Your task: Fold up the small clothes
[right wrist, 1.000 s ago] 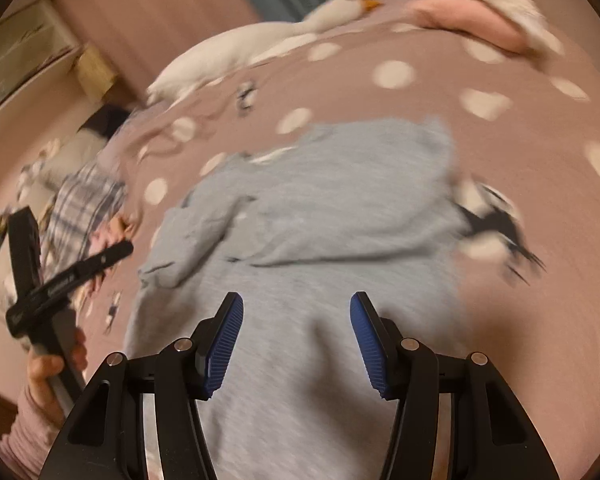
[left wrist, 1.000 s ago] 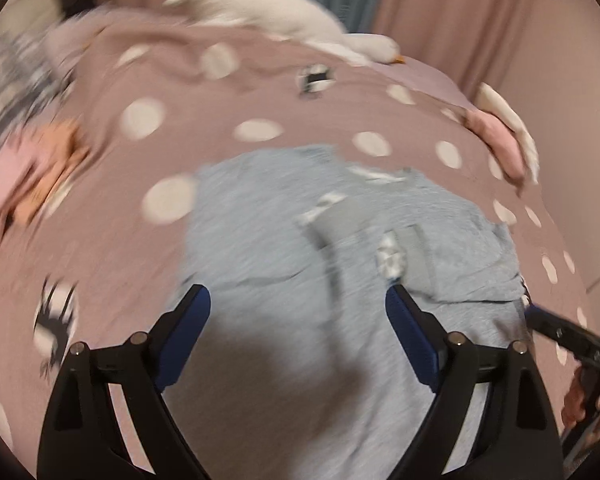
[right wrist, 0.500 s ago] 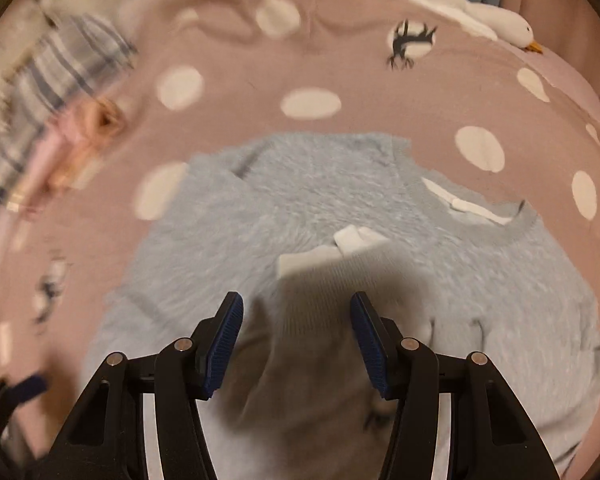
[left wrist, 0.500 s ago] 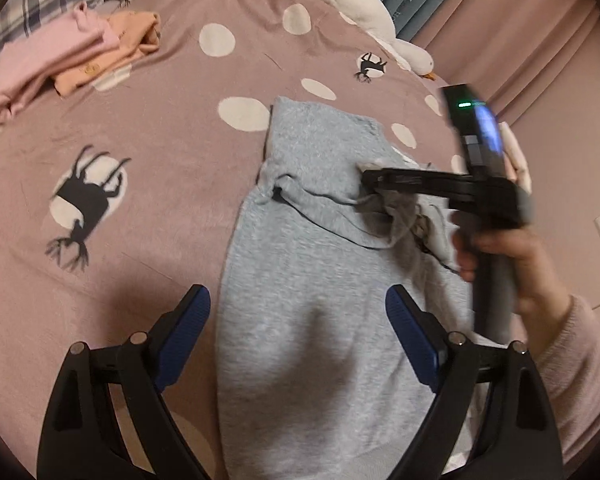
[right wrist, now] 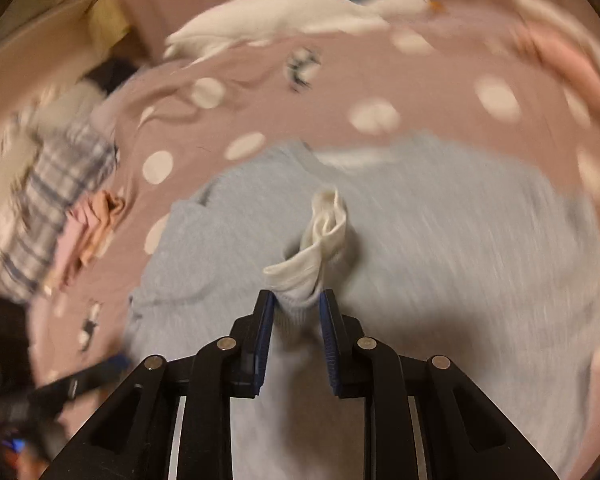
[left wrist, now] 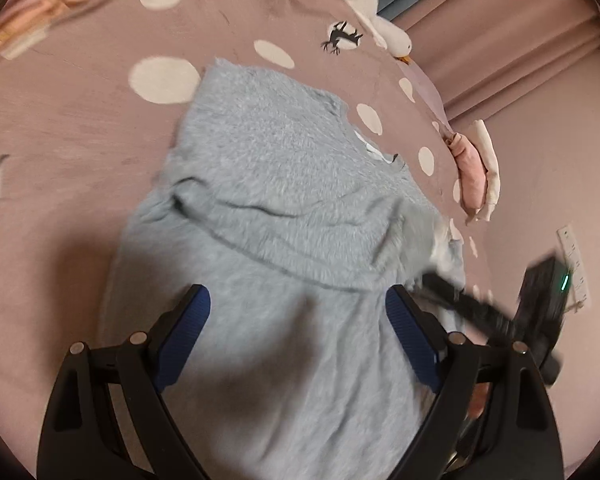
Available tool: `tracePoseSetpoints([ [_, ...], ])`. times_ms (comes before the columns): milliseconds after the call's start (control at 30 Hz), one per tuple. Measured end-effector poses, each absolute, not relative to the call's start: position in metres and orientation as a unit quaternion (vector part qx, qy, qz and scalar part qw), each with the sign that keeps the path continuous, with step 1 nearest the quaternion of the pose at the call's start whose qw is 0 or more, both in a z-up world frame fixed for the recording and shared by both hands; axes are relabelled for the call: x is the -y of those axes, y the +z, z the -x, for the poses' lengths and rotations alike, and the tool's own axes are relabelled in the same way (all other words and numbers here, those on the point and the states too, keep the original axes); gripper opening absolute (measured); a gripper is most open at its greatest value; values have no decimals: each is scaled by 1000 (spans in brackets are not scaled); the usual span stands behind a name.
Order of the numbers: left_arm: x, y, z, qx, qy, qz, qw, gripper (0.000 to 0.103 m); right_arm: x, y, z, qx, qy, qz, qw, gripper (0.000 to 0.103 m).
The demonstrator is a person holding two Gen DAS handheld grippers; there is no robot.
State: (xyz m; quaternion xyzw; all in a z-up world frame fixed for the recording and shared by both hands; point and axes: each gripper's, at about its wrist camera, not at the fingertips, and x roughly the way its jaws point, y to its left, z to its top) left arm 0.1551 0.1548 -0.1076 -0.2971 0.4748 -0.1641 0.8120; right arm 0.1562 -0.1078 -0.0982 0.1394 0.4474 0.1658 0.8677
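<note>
Sweater (left wrist: 284, 216) lies spread on the dotted bedspread (left wrist: 80, 120), long axis running from lower centre toward upper frame. Right gripper (right wrist: 296, 308) is closing on its cream-lined sleeve cuff (right wrist: 320, 240), nearer than the wide-open, empty left gripper (left wrist: 296, 336).

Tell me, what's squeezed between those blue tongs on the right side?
In the right wrist view, the right tongs are closing on a bunched sleeve of the grey sweater, whose cream lining shows at the cuff.
</note>
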Motion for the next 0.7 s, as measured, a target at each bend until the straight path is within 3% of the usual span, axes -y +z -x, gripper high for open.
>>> tracePoseSetpoints([
  [67,-155,-113,-171,-482,-155,310,805,90,129,-109,-155,-457,163,-174,857,35],
  [200,-161,-115,-189,-476,-148,340,798,90,141,-105,-160,-441,170,-217,854,35],
  [367,-190,-112,-202,-433,-110,386,807,90,128,-100,-181,-445,165,-201,857,38],
  [500,-222,-122,-193,-389,-104,479,780,85,115,-103,-190,-456,175,-191,851,38],
  [700,-230,-121,-183,-408,-112,471,774,81,120,-114,-188,-492,153,-178,838,38],
])
